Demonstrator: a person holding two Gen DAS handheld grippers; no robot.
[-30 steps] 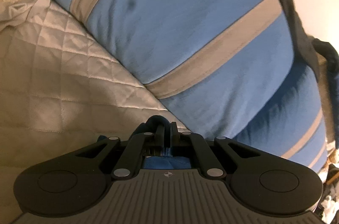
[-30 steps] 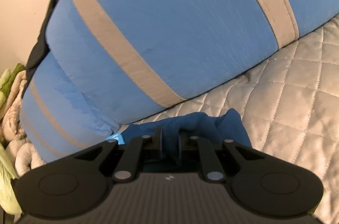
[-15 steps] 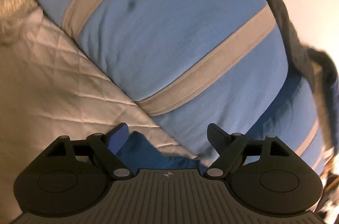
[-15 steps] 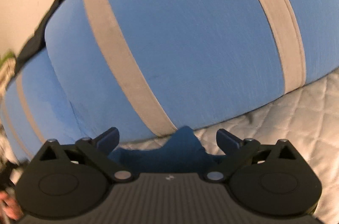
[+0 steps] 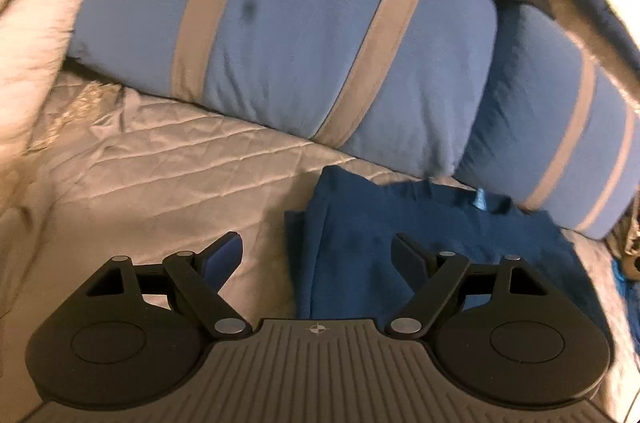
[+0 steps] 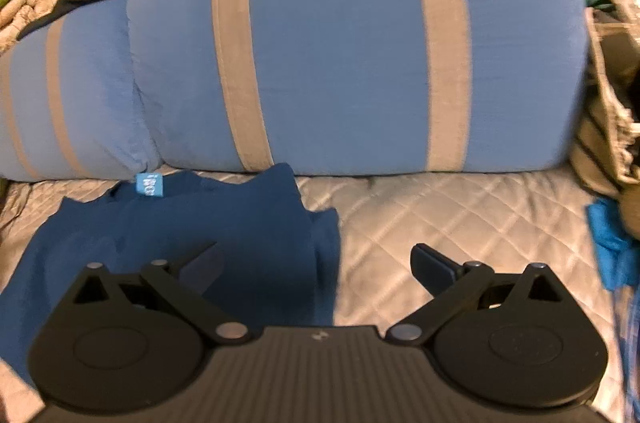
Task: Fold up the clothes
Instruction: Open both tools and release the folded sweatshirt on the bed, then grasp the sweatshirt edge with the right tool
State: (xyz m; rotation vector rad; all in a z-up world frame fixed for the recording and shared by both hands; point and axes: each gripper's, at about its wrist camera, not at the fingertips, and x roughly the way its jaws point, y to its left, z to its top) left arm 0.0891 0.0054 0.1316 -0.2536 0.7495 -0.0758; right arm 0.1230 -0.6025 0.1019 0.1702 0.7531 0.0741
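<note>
Right wrist: folded navy shirt (image 6: 208, 235) on quilted, diamond-stitched bedspread (image 6: 460, 215).

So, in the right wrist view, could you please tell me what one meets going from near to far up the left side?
Navy garment → its light blue tag → blue striped pillow.

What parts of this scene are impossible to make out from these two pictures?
- Navy garment: near part hidden behind the left gripper in the left view.
- Label: print too blurred in the right view.
- Teal cloth: cut off by the right edge.
- Pile beside the pillow: smeared.
</note>
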